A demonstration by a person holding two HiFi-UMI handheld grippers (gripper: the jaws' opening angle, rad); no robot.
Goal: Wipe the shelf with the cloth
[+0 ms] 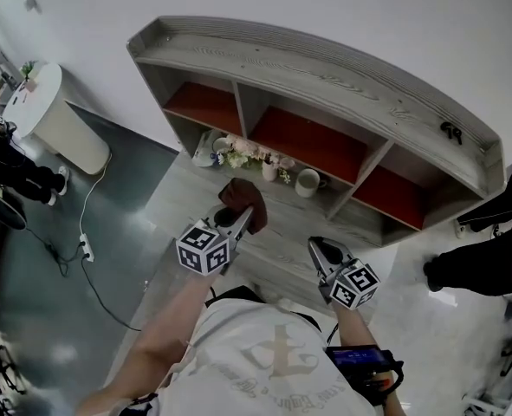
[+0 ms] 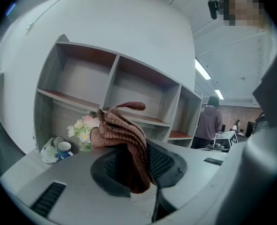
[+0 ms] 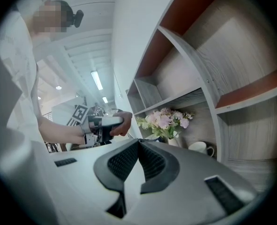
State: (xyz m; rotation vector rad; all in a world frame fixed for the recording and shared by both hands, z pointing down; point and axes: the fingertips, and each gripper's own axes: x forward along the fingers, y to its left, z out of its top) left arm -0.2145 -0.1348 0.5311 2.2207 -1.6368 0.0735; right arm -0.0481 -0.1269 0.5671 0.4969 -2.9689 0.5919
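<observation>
A grey wooden shelf unit (image 1: 325,76) with red-backed compartments stands against the white wall. My left gripper (image 1: 243,217) is shut on a brown knitted cloth (image 1: 241,198), held above the low wooden ledge in front of the shelf. In the left gripper view the cloth (image 2: 124,139) bunches up between the jaws and hangs over them. My right gripper (image 1: 318,251) is shut with nothing in it, to the right of the left one and nearer my body; its jaws (image 3: 138,146) meet at the tips.
A vase of flowers (image 1: 247,154), a white mug (image 1: 307,183) and a blue-and-white cup (image 1: 220,145) stand on the ledge (image 1: 195,206). A black object (image 1: 450,132) lies on the shelf top. A person (image 1: 489,258) stands at right. A white cylinder table (image 1: 61,120) and a cable are at left.
</observation>
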